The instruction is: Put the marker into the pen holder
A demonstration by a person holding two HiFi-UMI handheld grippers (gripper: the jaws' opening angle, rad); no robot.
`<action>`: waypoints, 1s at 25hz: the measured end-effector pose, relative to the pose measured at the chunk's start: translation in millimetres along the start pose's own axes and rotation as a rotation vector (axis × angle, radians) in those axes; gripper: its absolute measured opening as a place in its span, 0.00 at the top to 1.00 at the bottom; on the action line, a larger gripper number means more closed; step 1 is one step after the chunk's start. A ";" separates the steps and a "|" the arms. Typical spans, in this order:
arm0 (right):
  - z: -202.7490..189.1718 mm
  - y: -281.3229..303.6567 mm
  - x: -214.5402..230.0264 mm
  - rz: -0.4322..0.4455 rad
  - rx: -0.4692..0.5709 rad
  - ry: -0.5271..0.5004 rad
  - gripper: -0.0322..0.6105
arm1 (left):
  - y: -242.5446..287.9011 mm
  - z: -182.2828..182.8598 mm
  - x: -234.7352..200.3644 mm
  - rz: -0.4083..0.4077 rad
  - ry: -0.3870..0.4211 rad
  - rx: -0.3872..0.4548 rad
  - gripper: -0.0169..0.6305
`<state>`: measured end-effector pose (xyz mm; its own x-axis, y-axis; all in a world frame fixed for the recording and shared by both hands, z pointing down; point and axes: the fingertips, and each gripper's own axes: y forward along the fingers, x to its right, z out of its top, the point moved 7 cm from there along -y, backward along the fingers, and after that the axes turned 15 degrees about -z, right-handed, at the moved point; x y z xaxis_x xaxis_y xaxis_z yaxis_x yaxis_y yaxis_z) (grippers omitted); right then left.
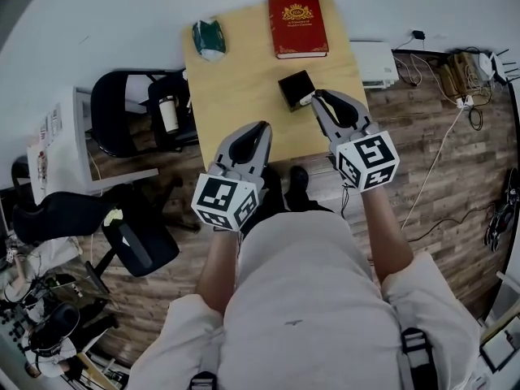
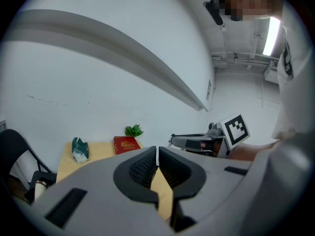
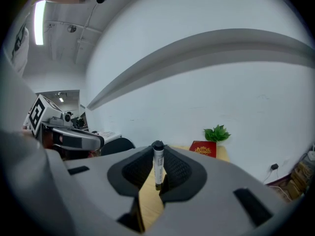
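Head view: right gripper [image 1: 318, 97] pinches the marker [image 1: 306, 99]. Its pale end pokes out past the jaw tips, just beside the black pen holder [image 1: 294, 88] on the wooden table [image 1: 236, 80]. Left gripper [image 1: 260, 128] sits well apart from both.

Left gripper view: jaws pressed together, nothing between them.

Right gripper view: jaws closed on the marker, which stands upright between the pads.

i see the marker [image 3: 158, 165], white body with a black cap, upright and pinched in my right gripper's [image 3: 158, 154] jaws. the pen holder [image 1: 296, 89], a small black square box, stands just beside it.
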<state>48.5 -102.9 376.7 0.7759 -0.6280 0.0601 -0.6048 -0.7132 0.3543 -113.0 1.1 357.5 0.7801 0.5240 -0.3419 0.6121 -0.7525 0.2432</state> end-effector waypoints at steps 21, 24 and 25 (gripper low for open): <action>-34.5 69.9 7.9 -0.065 -0.144 0.017 0.85 | 21.1 -2.7 -78.1 -0.056 -0.061 -0.075 0.95; -39.9 76.1 8.5 -0.072 -0.167 0.020 0.85 | 26.7 -4.6 -83.1 -0.072 -0.066 -0.088 0.95; -41.7 78.1 8.2 -0.073 -0.173 0.021 0.85 | 28.3 -5.7 -84.5 -0.077 -0.068 -0.091 0.95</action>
<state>15.1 -150.7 443.8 0.8215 -0.5683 0.0474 -0.5079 -0.6914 0.5138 -160.9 -62.2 398.4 0.7213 0.5485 -0.4229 0.6818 -0.6698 0.2942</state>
